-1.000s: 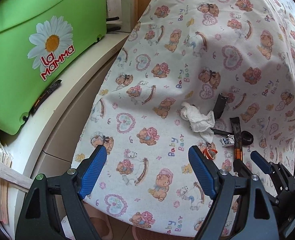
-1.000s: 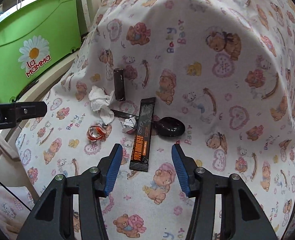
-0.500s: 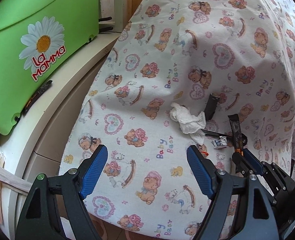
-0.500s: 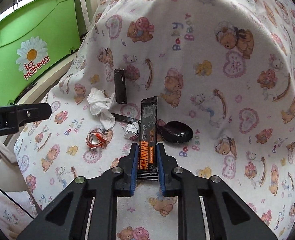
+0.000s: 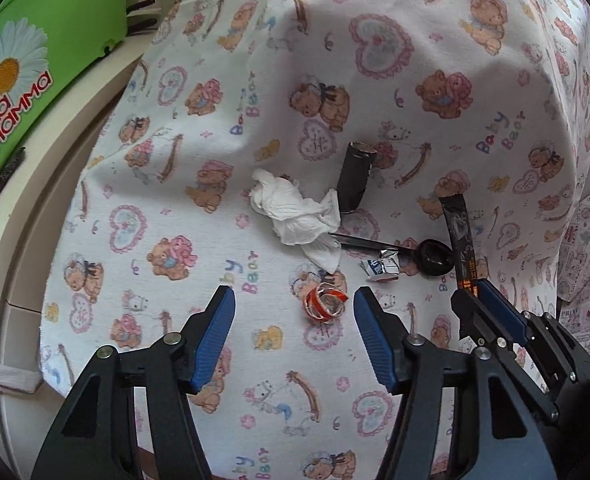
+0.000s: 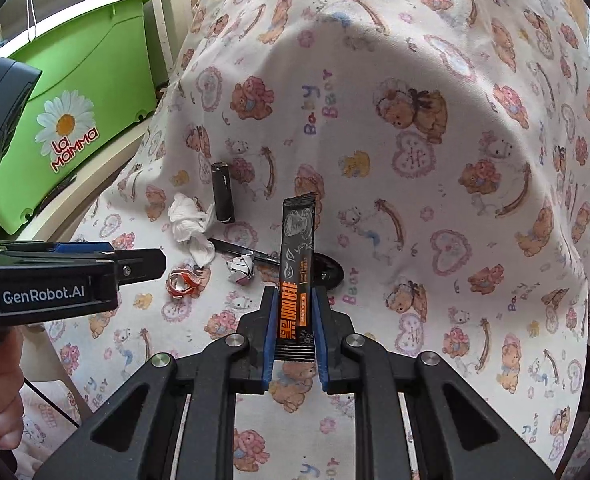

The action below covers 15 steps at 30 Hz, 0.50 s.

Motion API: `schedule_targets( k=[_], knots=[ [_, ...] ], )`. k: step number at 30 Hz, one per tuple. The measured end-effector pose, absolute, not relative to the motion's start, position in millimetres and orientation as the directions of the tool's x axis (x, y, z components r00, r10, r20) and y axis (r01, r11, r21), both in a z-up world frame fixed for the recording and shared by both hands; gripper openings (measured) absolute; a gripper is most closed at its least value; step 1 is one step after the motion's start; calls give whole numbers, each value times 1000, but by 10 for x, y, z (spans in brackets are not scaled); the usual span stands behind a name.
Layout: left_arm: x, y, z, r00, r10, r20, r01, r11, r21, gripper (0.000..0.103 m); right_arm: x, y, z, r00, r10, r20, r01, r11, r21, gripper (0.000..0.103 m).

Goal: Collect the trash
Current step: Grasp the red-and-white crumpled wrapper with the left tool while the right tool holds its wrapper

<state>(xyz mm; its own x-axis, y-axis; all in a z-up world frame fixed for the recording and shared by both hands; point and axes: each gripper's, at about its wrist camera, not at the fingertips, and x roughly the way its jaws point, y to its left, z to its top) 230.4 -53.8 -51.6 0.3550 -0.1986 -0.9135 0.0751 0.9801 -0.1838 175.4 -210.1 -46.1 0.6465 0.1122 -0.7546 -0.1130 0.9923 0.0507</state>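
left hand-held gripper (image 5: 295,312): jaws apart | right hand-held gripper (image 6: 295,332): jaws clamped

Both views bright, daylight, colours clean; a broad soft shadow covers the far middle of the cloth (image 5: 375,92) in the left view and likewise in the right view (image 6: 395,92), while the near part and far right edge are lit, almost washed out. Small trash like the tissue (image 5: 299,216) casts only faint short shadows, no hard glare, focus sharp mid-frame with no motion blur. Strong fisheye bending at the edges: the green bin (image 6: 79,100) bows, corners vignette to black.
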Motion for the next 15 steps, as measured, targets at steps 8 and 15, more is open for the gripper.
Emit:
schedule_targets(
  k=[8,15],
  knots=[
    [2407,-833,-625,346,-135,-928,106,989,-105,49,1806,-2262,-486,627,127,-768,-75,992,102,19],
    [2419,-916,-714,332,-105,-937,114,991,-70,21,1773,-2236,-450,630,127,-766,-91,992,90,19]
  ],
)
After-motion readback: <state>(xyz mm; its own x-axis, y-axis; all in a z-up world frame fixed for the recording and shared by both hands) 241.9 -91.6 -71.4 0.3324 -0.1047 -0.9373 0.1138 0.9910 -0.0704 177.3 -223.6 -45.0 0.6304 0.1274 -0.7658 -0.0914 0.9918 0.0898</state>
